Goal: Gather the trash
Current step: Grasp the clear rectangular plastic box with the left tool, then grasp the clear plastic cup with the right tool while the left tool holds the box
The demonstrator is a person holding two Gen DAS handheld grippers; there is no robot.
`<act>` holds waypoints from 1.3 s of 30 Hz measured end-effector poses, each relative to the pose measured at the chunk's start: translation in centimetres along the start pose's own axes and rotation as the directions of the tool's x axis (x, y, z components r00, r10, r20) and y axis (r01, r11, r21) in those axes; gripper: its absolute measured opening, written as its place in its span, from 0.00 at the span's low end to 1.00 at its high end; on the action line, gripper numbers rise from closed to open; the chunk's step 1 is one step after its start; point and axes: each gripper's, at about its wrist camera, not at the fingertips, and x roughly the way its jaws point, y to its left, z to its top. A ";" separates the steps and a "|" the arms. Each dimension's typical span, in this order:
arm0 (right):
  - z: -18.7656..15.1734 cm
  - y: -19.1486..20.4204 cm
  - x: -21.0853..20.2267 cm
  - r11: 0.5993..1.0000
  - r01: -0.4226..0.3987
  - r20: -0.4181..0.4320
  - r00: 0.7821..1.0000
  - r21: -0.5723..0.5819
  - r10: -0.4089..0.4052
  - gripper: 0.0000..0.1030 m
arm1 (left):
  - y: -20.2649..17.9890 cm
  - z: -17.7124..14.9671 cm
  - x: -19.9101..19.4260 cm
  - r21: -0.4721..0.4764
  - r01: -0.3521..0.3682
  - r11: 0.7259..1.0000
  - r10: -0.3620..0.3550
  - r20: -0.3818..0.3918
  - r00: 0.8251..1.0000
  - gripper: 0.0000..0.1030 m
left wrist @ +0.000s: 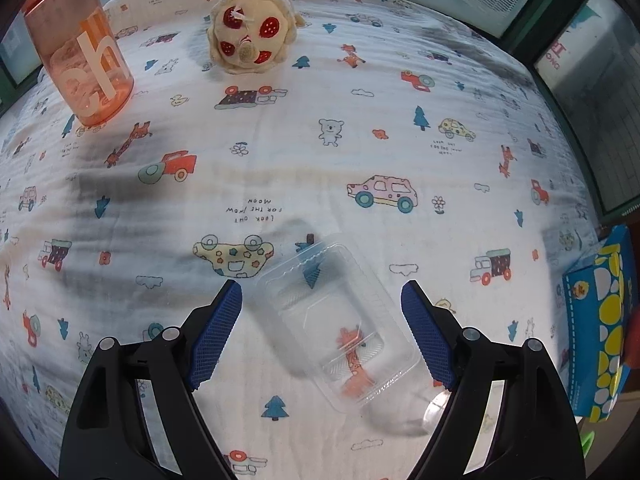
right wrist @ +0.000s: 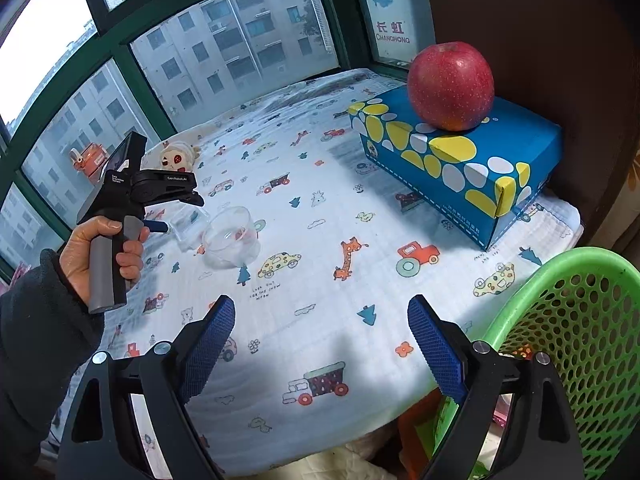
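A clear plastic clamshell tray [left wrist: 340, 320] lies on the patterned cloth [left wrist: 320, 140], between and just ahead of my open left gripper's [left wrist: 322, 300] blue pads. A clear plastic cup [left wrist: 404, 412] lies on its side by the tray's near end. In the right wrist view the left gripper [right wrist: 160, 224] hovers over the tray [right wrist: 188, 226] and the cup [right wrist: 230, 240]. My right gripper [right wrist: 322, 320] is open and empty above the cloth [right wrist: 320, 208], beside a green mesh basket [right wrist: 576, 344] at the lower right.
An orange translucent container [left wrist: 80, 52] and a plush toy [left wrist: 250, 28] stand at the far side. A blue spotted tissue box [right wrist: 456, 164] carries a red apple [right wrist: 450, 86] at the right. Windows [right wrist: 224, 52] border the far edge.
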 end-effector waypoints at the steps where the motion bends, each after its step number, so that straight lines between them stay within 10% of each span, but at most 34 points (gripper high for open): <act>1: 0.1 0.1 0.1 1.000 -0.001 -0.001 1.000 -0.001 0.001 0.83 | 0.0 0.0 0.1 -0.007 -0.006 1.000 0.006 -0.001 1.000 0.78; 18: 0.5 1.5 1.6 1.000 -0.008 -0.027 1.000 -0.029 0.007 0.83 | 0.0 0.0 1.5 -0.054 0.032 0.998 -0.034 -0.035 0.999 0.63; 39: 3.1 8.0 8.7 0.984 -0.039 -0.081 0.996 -0.172 0.026 0.79 | 6.2 -2.8 -6.1 0.083 0.111 0.990 -0.116 0.056 0.992 0.58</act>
